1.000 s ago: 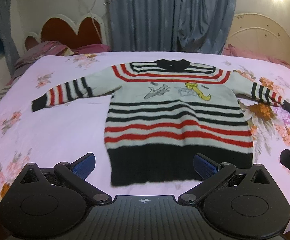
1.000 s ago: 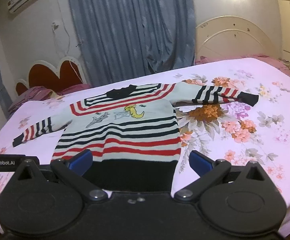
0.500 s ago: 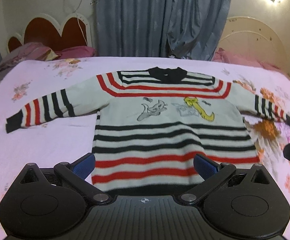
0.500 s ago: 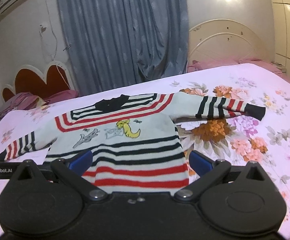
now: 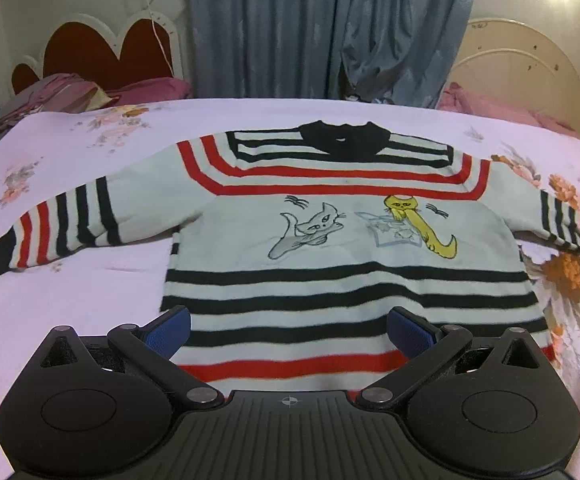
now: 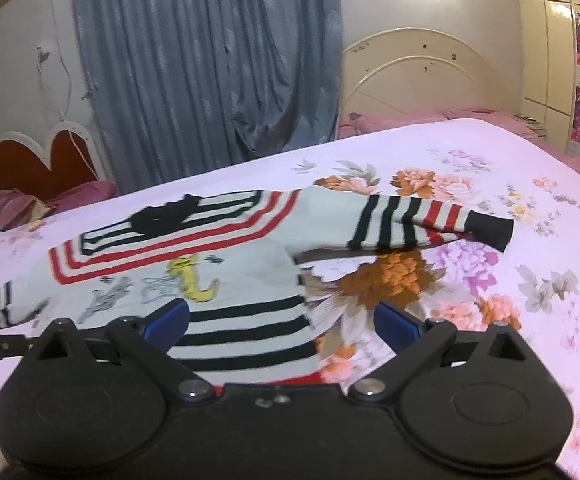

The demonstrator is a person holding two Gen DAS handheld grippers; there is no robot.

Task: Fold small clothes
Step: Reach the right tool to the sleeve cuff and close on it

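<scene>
**A:** What have I got nearest the lens on the left wrist view?

**B:** My left gripper (image 5: pixel 288 330), low in the frame. Its jaws stand wide apart with nothing pinched; the blue pads (image 5: pixel 168 330) hang over the lower stripes of the sweater (image 5: pixel 341 264), and I can't tell whether they touch the cloth.

**A:** And the right one?

**B:** My right gripper (image 6: pixel 282 326) is at the bottom of its own view, jaws wide but closing a little. Between them I see the sweater's (image 6: pixel 246 276) side edge at lower centre and a patch of floral sheet (image 6: pixel 489 280). The pads aren't pressing on anything.

**A:** Where does the sweater lie?

**B:** Flat on the bed, front up, filling the middle of the left view. Hem end toward me, hidden under the gripper body. Above it come a red stripe, black stripes, then two cat pictures (image 5: pixel 369 228) at centre, red bands, and the black collar (image 5: pixel 339 142) farthest off. One sleeve runs to the left edge, cuff at mid-left; the other goes off the right edge. In the right view that sleeve (image 6: pixel 421 222) stretches to the right of centre, black cuff on the flowers.

**A:** Behind?

**B:** A red heart-shaped headboard (image 5: pixel 102 54) upper left with pillows, blue curtains (image 5: pixel 321 28) top centre, a cream headboard (image 5: pixel 521 76) upper right.
</scene>
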